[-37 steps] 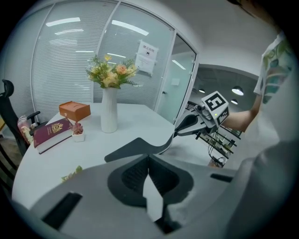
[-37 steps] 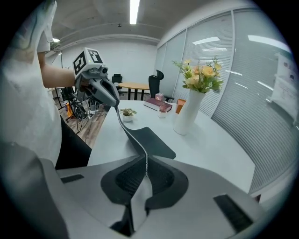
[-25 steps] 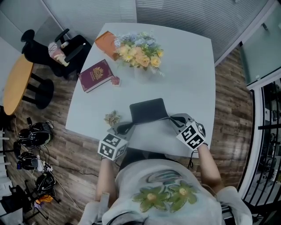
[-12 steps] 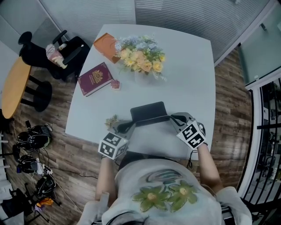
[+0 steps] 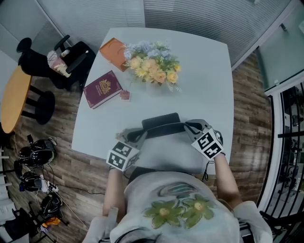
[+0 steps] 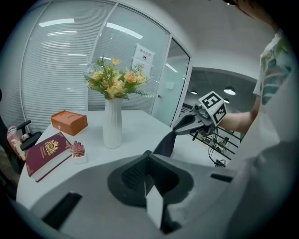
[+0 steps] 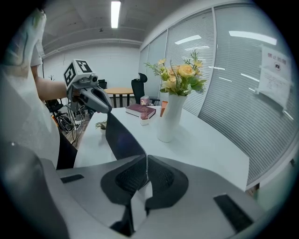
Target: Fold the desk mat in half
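While still pinched, desk mat (image 5: 161, 123) farther forward.

A white vase of flowers (image 6: 112, 128) stands on the white table (image 5: 204, 80) near an orange box (image 5: 113, 48), a maroon book (image 5: 102, 88) and a potted succulent (image 5: 125, 95).

Flowers (image 5: 152, 62) stand upper centre on the table (image 5: 204, 85), a book (image 5: 102, 88) lower left of them, the desk mat (image 5: 161, 123) lower centre.

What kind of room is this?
Most likely an office meeting room: a white table, glass walls with blinds around it, and a black office chair nearby.
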Tool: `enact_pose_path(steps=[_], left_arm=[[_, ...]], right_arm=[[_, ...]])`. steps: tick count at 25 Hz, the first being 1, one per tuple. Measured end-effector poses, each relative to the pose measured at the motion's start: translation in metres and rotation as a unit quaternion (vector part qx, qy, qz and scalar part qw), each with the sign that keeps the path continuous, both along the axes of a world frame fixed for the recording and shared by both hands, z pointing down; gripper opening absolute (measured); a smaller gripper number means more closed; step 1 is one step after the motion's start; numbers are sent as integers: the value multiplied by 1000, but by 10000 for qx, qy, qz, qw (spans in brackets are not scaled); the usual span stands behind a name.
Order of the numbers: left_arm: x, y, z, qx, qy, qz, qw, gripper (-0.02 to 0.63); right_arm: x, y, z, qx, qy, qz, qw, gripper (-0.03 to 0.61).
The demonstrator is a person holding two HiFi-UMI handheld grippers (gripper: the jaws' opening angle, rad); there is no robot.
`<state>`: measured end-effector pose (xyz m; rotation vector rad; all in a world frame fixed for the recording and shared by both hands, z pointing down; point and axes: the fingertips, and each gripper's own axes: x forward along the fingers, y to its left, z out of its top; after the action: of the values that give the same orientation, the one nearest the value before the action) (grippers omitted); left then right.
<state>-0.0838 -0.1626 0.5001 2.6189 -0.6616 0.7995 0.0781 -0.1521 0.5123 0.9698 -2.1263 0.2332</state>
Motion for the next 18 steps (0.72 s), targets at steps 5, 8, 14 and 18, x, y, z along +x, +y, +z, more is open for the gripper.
enact_pose_path(steps=[5, 8, 14, 18], left_arm=[[-1, -13, 2, 19, -19, 91, 10000, 9], [-2, -20, 3, 20, -33, 152, 9999, 9], [-5, -34, 3, 38, -97, 294, 9995, 9], [-6, -46, 3, 73, -159, 351, 9992, 9]], right_arm=[[-1, -12, 0, 74, -11, 107, 9999, 29], [-2, -18, 1, 70, -21, 201, 9998, 29], [-5, -31, 2, 108, -20, 314, 9994, 29], [-6, -38, 4, 108, 26, 402, 9991, 29]])
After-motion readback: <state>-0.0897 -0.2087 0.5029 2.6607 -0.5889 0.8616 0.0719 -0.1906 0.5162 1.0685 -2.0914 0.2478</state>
